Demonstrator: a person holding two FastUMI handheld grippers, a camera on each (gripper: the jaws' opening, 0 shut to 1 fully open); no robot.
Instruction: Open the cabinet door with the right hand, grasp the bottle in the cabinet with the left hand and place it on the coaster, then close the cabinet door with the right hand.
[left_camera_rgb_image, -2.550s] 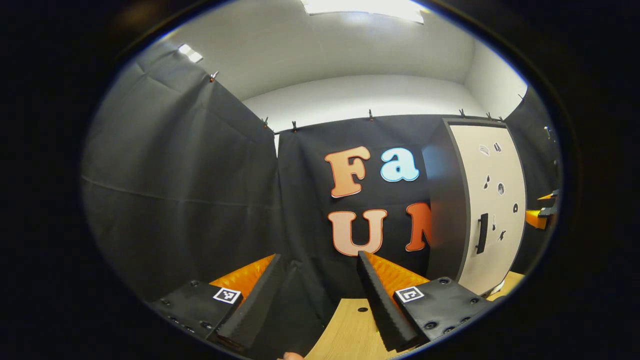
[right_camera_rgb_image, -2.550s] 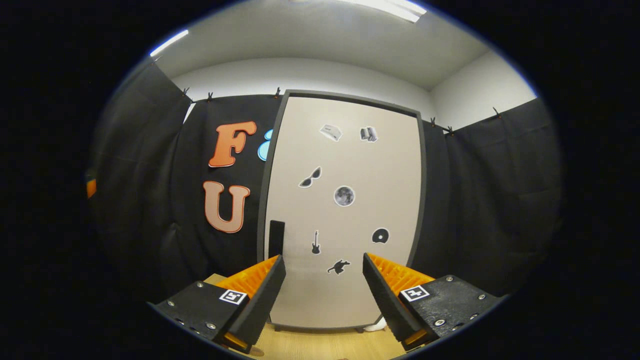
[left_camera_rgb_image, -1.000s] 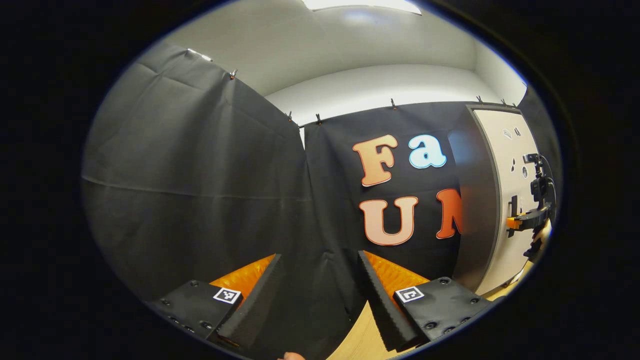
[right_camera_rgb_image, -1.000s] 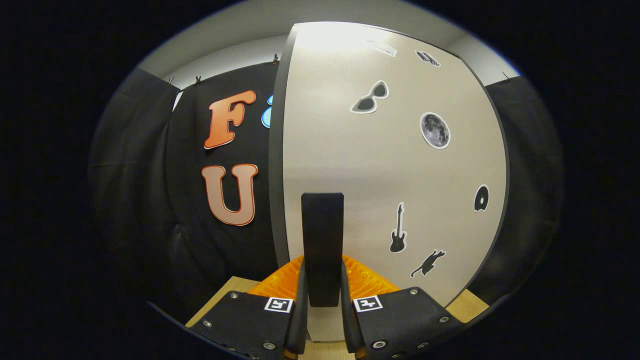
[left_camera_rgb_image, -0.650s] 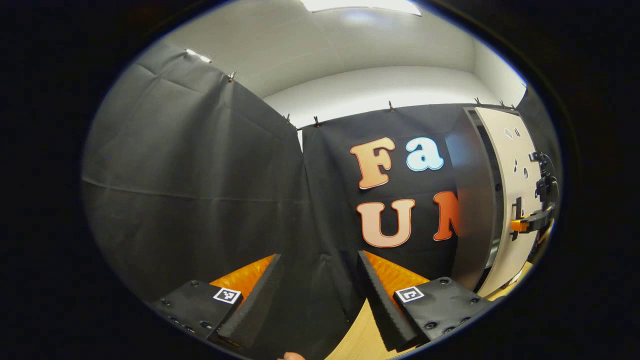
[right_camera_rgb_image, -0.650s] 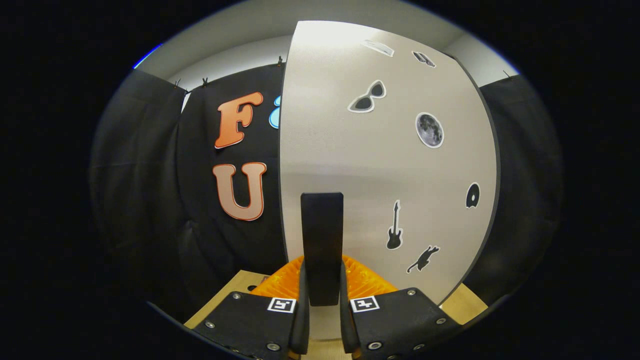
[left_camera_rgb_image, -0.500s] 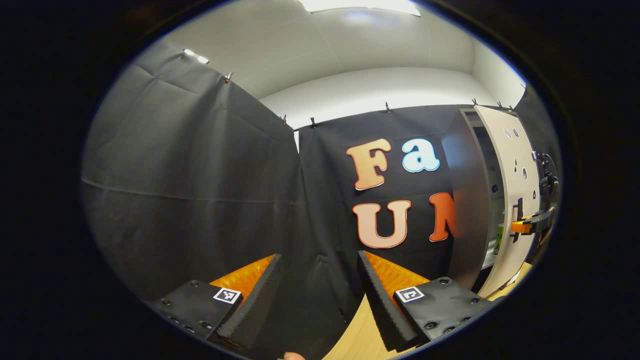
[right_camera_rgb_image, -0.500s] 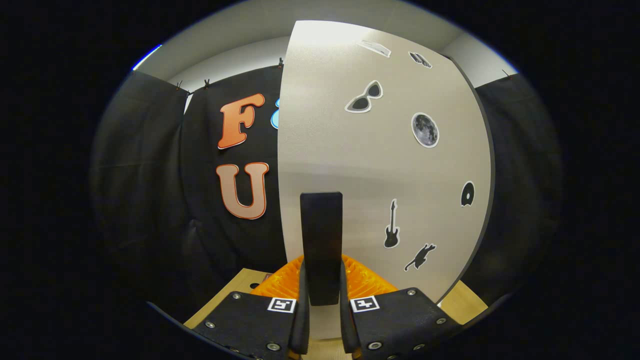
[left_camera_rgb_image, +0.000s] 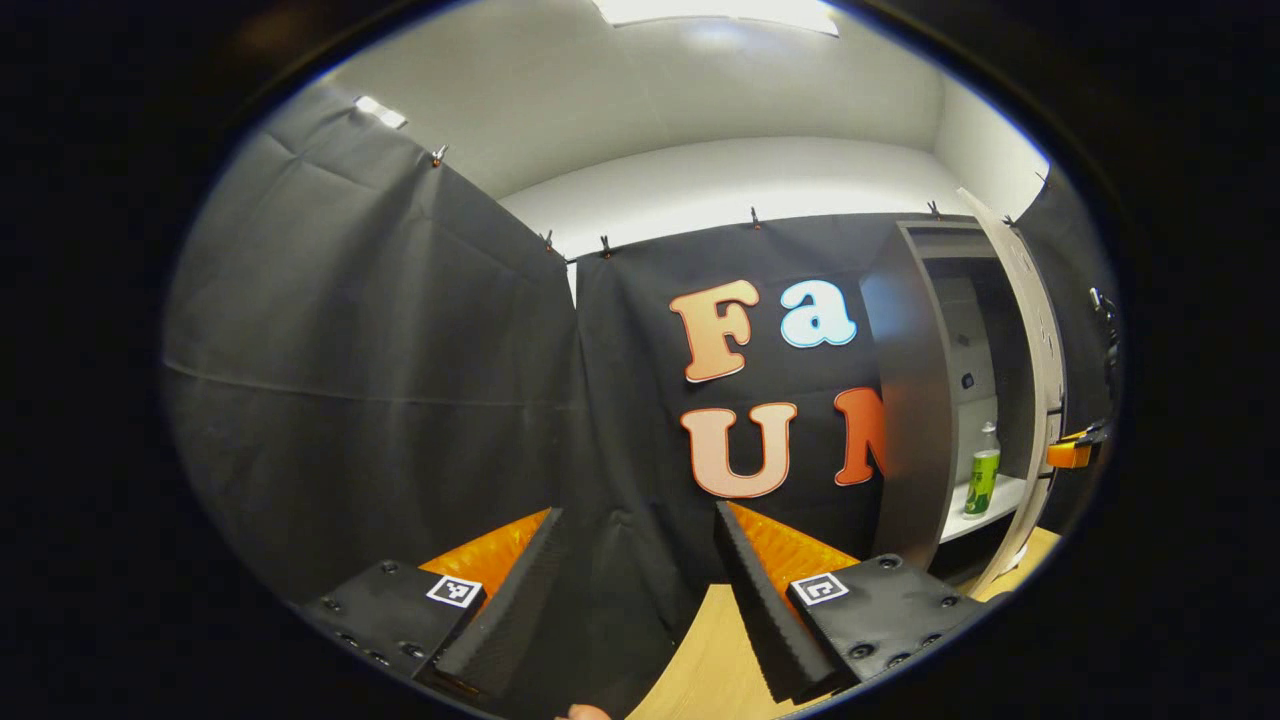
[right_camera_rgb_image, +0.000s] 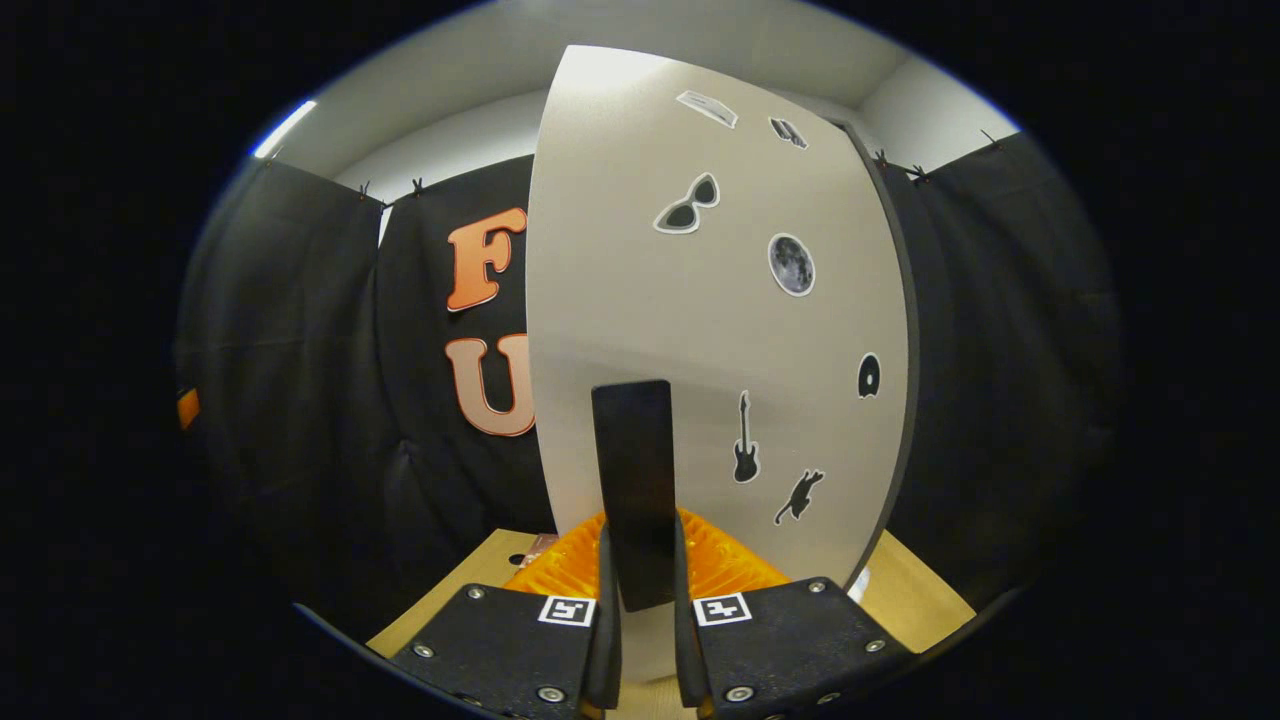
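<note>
**Cabinet door drawn open by its handle; bottle on the shelf inside**

Right gripper view: the right gripper (right_camera_rgb_image: 645, 600) has its jaws closed on the dark vertical door handle (right_camera_rgb_image: 633, 480), one finger on each side of the bar. The pale cabinet door (right_camera_rgb_image: 700, 330), carrying small stickers (sunglasses, moon, guitar), rises from 6 o'clock towards 12 o'clock. The wooden surface (right_camera_rgb_image: 915, 600) shows at 5 and 7 o'clock.

Left gripper view: the left gripper (left_camera_rgb_image: 635, 590) has its jaws wide apart with nothing between them, aimed at the black cloth wall. At 3 o'clock the dark cabinet (left_camera_rgb_image: 905, 400) stands open, its door (left_camera_rgb_image: 1045, 400) seen nearly edge-on. A green bottle (left_camera_rgb_image: 983, 482) with a pale cap stands upright on a light shelf (left_camera_rgb_image: 990, 505) inside, well apart from the left gripper. Just beyond the door edge, part of the right gripper (left_camera_rgb_image: 1075, 452) is visible. The coaster cannot be made out.
</note>
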